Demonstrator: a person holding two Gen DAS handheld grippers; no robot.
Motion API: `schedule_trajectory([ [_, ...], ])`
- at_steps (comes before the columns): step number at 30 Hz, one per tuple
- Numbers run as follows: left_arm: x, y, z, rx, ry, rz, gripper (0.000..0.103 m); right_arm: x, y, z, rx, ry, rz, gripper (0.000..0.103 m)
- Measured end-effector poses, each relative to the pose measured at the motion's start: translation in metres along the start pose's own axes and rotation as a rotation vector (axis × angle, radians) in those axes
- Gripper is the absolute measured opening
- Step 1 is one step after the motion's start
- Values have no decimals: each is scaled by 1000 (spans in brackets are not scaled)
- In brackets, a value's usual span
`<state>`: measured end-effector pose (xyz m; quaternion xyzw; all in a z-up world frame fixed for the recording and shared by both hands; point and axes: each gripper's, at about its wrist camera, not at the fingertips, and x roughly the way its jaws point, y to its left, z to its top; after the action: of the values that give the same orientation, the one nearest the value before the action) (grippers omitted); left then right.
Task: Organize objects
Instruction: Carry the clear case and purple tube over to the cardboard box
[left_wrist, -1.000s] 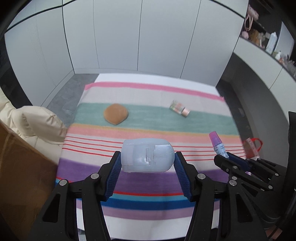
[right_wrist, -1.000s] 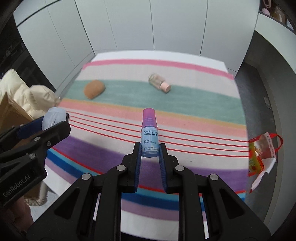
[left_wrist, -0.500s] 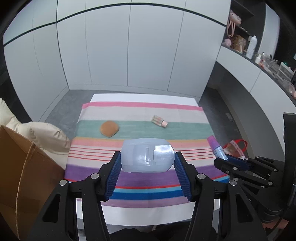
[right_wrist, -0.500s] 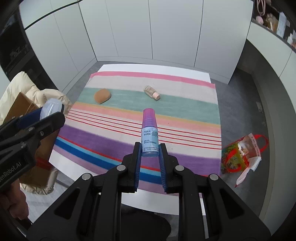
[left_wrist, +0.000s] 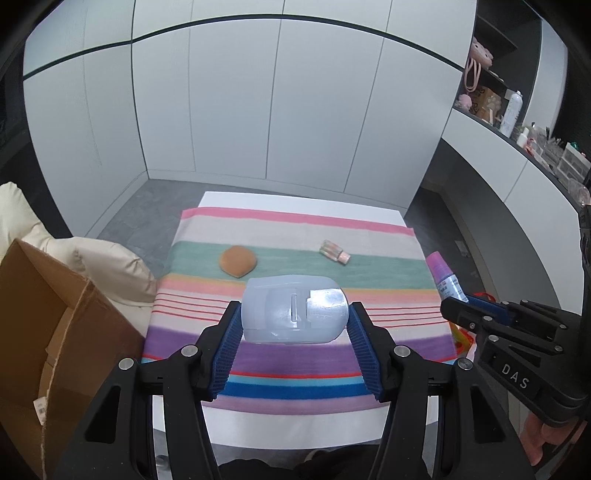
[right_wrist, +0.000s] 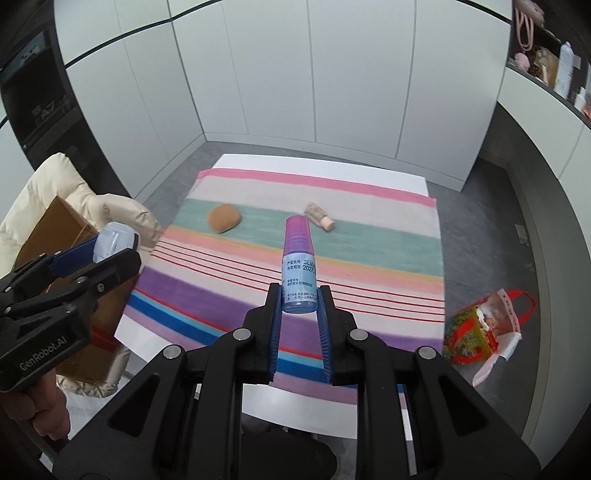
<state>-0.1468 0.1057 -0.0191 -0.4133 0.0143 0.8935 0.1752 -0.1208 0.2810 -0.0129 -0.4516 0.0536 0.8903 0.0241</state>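
My left gripper (left_wrist: 294, 320) is shut on a pale blue plastic case (left_wrist: 294, 308) and holds it high above the striped cloth (left_wrist: 295, 354). My right gripper (right_wrist: 299, 300) is shut on a blue bottle with a purple cap (right_wrist: 298, 266), held upright above the table; the bottle also shows in the left wrist view (left_wrist: 445, 275). On the green stripe lie a brown sponge (left_wrist: 237, 261) and a small clear bottle with a pink cap (left_wrist: 335, 252), also seen in the right wrist view as the sponge (right_wrist: 224, 218) and the small bottle (right_wrist: 320, 216).
An open cardboard box (left_wrist: 44, 332) stands left of the table, beside a cream jacket (left_wrist: 110, 269). A red and green bag (right_wrist: 485, 325) lies on the floor to the right. White cabinets stand behind, with a cluttered shelf (left_wrist: 517, 122) at the right.
Both grippers have risen and pulled back from the table with their objects still held. The table looks smaller and the cardboard box has come into view.
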Motion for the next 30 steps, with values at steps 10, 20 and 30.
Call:
schedule_trajectory([
  [10, -14, 23, -3, -4, -25, 40, 58, 14, 31, 7, -38, -1, 29, 19],
  [20, -28, 60, -6, -57, -41, 85, 58, 19, 64, 14, -80, -6, 59, 19],
  [30, -40, 90, -12, -91, -49, 120, 58, 23, 101, 21, -129, -20, 97, 19],
])
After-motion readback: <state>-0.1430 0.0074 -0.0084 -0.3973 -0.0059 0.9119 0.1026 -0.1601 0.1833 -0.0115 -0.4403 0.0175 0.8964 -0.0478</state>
